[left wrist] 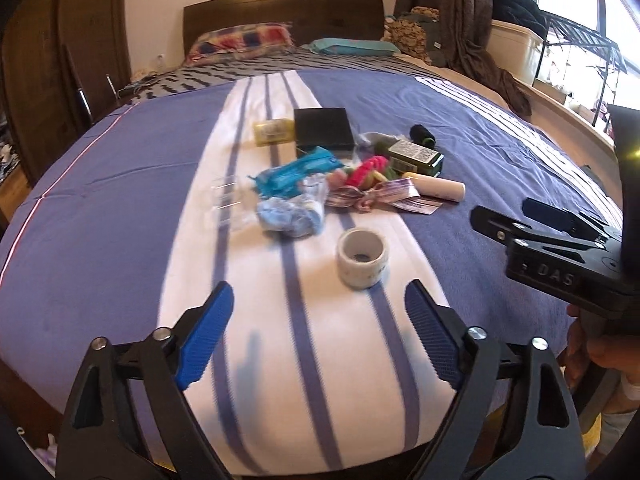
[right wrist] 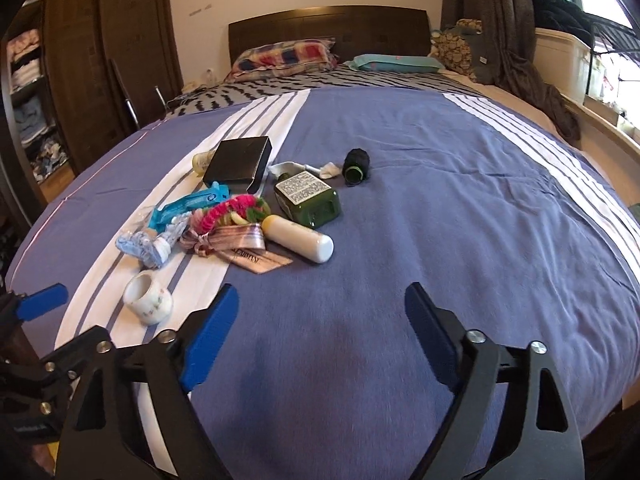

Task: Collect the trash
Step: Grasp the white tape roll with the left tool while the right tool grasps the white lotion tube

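A pile of items lies on the bed's blue and white striped cover (left wrist: 120,184): a white tape roll (left wrist: 362,258) (right wrist: 148,298), a blue wrapper (left wrist: 298,170) (right wrist: 188,204), a crumpled light-blue bag (left wrist: 290,216), a ribbon bow (left wrist: 368,196), a green bottle (right wrist: 308,196), a white tube (right wrist: 298,238), a black box (left wrist: 324,130) and a black spool (right wrist: 356,166). My left gripper (left wrist: 318,332) is open and empty, just short of the tape roll. My right gripper (right wrist: 320,332) is open and empty over bare blue cover, right of the pile.
Pillows (left wrist: 244,40) and a wooden headboard (left wrist: 280,10) are at the far end. A wardrobe (right wrist: 100,60) stands on the left. Curtains (right wrist: 496,12) and a window ledge with a rack (left wrist: 576,48) are on the right. The right gripper's body (left wrist: 560,248) shows in the left wrist view.
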A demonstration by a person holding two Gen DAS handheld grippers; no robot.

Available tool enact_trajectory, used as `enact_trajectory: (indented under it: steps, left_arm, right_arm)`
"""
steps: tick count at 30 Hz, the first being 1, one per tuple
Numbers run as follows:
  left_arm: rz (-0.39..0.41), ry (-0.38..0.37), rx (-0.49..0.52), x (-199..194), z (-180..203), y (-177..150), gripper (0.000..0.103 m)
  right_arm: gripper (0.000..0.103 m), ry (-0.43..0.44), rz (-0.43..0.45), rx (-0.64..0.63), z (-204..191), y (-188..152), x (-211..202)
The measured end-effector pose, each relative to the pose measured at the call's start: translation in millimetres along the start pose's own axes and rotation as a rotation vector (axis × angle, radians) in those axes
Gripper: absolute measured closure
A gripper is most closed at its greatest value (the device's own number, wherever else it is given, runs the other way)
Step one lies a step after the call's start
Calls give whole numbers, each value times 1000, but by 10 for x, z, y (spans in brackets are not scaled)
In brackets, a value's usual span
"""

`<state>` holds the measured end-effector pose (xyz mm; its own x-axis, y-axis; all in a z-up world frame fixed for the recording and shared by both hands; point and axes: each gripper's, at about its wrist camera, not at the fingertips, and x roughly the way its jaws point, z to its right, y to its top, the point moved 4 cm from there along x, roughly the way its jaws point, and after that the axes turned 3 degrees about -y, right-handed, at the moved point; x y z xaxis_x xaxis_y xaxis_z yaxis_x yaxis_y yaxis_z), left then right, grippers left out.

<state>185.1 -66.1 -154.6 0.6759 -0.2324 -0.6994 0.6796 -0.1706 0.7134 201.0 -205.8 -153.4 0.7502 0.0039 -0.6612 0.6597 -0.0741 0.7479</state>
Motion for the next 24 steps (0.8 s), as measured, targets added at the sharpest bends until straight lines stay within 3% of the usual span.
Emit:
enact_trajectory:
  steps: [6, 11, 15, 16, 18, 24]
  left_arm:
    - [-45, -38, 3, 304, 112, 50, 45]
    - [-65, -54, -1, 474, 138, 88, 51]
    - [-66, -65, -11, 538, 116, 145, 62]
    - [-66, -68, -14, 549, 110, 160, 67]
    - [-68, -73, -15, 567, 99, 176, 72]
    - [-68, -88, -7, 523, 78, 136, 72]
  right_arm:
    - [42, 11, -32, -23, 28, 118, 329]
    - [44, 37, -51, -28, 37, 218, 532]
    - [45, 52, -71, -68, -66, 305, 663]
    - [48, 58, -74, -83, -107, 319, 688]
    - [64, 78, -79, -98, -168, 329, 715]
    - [77, 94, -74, -85, -184, 280, 648]
